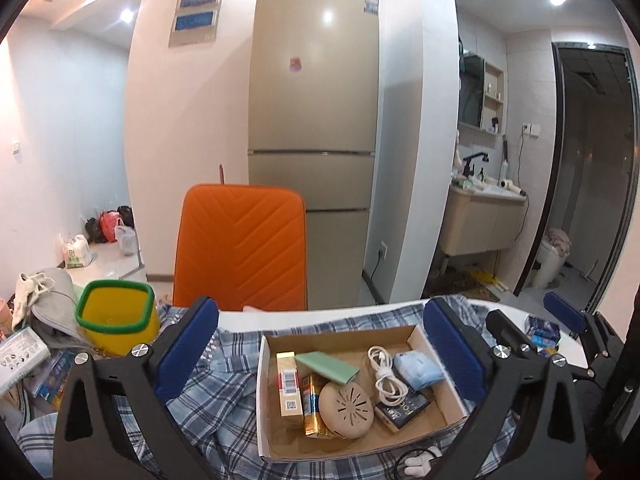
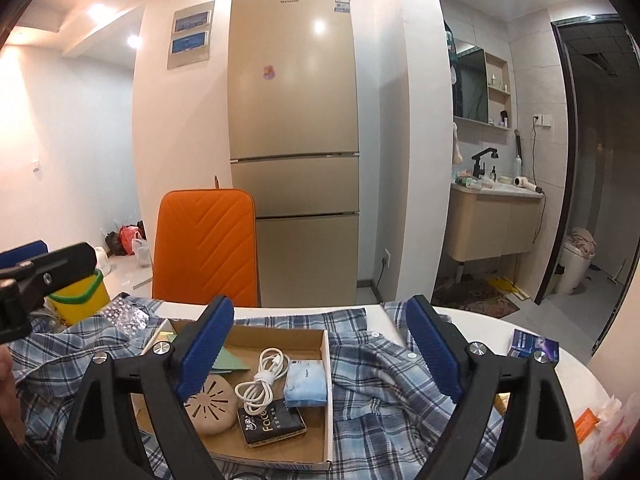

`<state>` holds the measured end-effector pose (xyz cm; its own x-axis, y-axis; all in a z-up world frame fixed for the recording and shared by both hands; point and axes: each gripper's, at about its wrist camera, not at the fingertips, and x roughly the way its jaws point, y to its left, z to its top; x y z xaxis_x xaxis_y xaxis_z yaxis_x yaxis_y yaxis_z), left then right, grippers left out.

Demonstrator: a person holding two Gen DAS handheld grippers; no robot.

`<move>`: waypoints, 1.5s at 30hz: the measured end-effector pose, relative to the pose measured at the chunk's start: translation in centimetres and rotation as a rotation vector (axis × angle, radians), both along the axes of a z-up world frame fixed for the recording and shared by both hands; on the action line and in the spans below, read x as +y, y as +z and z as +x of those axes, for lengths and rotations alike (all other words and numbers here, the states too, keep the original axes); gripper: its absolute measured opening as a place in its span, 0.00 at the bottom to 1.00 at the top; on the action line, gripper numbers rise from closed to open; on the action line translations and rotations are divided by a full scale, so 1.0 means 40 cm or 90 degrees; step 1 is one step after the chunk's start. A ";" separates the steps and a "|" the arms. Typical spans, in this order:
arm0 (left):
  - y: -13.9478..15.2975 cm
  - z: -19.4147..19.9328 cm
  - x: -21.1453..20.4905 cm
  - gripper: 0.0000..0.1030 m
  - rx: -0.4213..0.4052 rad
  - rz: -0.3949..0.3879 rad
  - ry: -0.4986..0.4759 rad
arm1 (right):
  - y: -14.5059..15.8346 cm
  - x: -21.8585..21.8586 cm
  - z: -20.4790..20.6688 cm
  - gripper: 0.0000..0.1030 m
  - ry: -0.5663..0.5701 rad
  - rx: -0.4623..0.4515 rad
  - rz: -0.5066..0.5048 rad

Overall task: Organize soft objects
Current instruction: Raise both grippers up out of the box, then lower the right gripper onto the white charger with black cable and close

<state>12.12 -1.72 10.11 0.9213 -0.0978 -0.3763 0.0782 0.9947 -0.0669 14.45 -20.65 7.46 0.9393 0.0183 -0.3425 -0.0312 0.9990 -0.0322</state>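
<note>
Blue-and-white plaid cotton shirt (image 2: 384, 372) is seen spread over the white table (image 2: 500, 324), under and around a shallow cardboard tray (image 1: 436, 344) of small items. Left gripper (image 1: 320, 356) and right gripper (image 2: 320, 352) are both held released above it, nothing between their blue pads.

Box (image 1: 442, 406) on shirt (image 1: 224, 396) (chair (image 1: 240, 248) behind)
</note>
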 end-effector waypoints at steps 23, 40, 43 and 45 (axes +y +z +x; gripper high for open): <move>0.035 -0.188 0.000 0.99 -0.074 0.027 0.025 | 0.118 0.008 -0.208 0.87 0.033 -0.096 -0.020; -0.163 -0.191 0.037 0.99 0.018 0.040 0.043 | 0.037 0.007 -0.221 0.88 0.036 -0.064 -0.022; -0.194 -0.185 0.043 0.99 0.037 0.036 0.045 | 0.014 0.013 -0.215 0.88 0.040 -0.052 -0.023; -0.214 -0.178 0.050 0.99 0.050 0.033 0.044 | -0.001 0.019 -0.209 0.88 0.044 -0.042 -0.025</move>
